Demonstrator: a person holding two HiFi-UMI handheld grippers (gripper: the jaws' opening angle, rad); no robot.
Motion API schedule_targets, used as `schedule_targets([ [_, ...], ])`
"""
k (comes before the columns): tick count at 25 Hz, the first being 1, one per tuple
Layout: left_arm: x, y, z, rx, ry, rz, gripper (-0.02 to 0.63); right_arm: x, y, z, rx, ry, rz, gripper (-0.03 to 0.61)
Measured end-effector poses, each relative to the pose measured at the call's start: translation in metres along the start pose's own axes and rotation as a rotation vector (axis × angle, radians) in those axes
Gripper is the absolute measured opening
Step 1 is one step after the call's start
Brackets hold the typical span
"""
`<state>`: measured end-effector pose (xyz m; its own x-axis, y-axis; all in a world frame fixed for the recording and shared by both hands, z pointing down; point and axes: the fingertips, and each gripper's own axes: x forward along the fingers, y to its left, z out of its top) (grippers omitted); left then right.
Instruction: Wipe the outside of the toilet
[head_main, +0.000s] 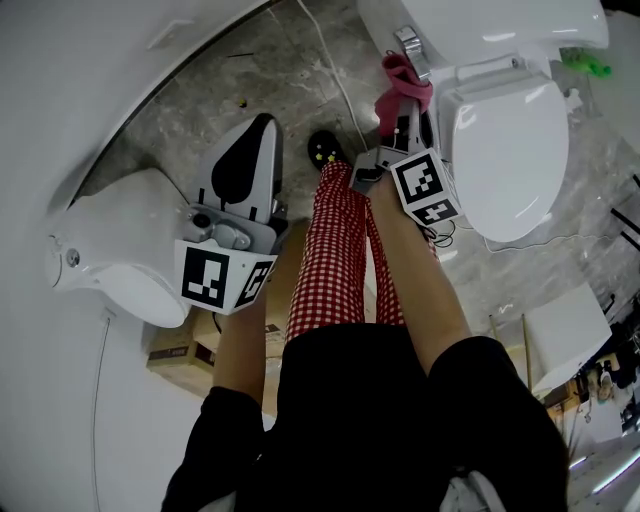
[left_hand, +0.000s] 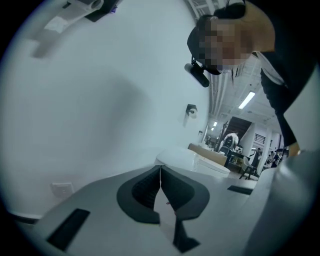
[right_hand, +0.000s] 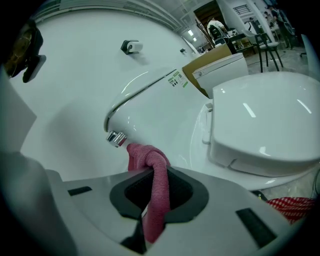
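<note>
two grippers show in the head view. the left gripper (head_main: 263, 124) points at the grey marble floor (head_main: 290, 70), near the small white toilet (head_main: 120, 240) at the left side. its marker cube (head_main: 220, 276) is close to the camera. the right gripper (head_main: 404, 88) reaches to the toilet (head_main: 510, 140) at the right side, whose lid is down. it carries a pink cloth (head_main: 406, 72), and the cloth is just beside the chrome flush lever (head_main: 410, 42) on the tank (head_main: 480, 25). between the two arms are the person's red checked trousers (head_main: 340, 240) and one black shoe (head_main: 322, 150). a thin white cable (head_main: 335, 70) runs over the floor.

in the left gripper view, the left gripper (left_hand: 160, 168) has its jaws pressed together and nothing is between them. behind them is a plain white wall (left_hand: 90, 100), and further a white toilet (left_hand: 182, 158). the person bends over at the upper right.

in the right gripper view, the right gripper (right_hand: 153, 173) has its jaws clamped on the pink cloth (right_hand: 156, 195). the cloth hangs down between them, and its bunched top stands above the jaws, just under the end of the flush lever (right_hand: 116, 138), against the white tank (right_hand: 160, 107). whether the cloth really touches the tank, i cannot tell. the closed lid (right_hand: 270, 120) is at the right, and a bit of the checked trousers (right_hand: 292, 207) shows at the lower right.
</note>
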<state>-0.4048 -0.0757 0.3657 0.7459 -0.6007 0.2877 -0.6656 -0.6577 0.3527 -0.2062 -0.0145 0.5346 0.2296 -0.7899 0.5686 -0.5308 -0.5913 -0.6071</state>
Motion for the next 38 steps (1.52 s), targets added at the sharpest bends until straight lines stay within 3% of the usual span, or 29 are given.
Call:
schedule_targets([
  [7, -0.006, 0.007, 0.001, -0.05, -0.029, 0.026, 0.011, -0.022, 0.02, -0.021, -0.033, 0.076, 0.083, 0.055],
  [11, -0.014, 0.014, 0.0, -0.082, -0.04, 0.058, 0.011, -0.02, 0.049, -0.051, -0.077, 0.168, 0.169, 0.055],
  [15, -0.021, 0.021, 0.0, -0.08, -0.038, 0.085, 0.011, 0.002, 0.069, -0.081, -0.096, 0.244, 0.192, 0.055],
  [21, -0.032, 0.035, -0.003, -0.097, -0.048, 0.128, 0.011, 0.047, 0.081, -0.091, -0.121, 0.253, 0.174, 0.055],
  [30, -0.041, 0.05, -0.012, -0.093, -0.017, 0.147, 0.011, 0.111, 0.076, -0.079, -0.053, 0.186, 0.054, 0.055],
  [34, -0.045, 0.055, -0.011, -0.088, -0.015, 0.152, 0.011, 0.128, 0.071, -0.076, -0.092, 0.193, 0.037, 0.055],
  [38, -0.047, 0.057, -0.013, -0.092, -0.007, 0.149, 0.011, 0.131, 0.052, -0.057, -0.027, 0.132, -0.012, 0.055],
])
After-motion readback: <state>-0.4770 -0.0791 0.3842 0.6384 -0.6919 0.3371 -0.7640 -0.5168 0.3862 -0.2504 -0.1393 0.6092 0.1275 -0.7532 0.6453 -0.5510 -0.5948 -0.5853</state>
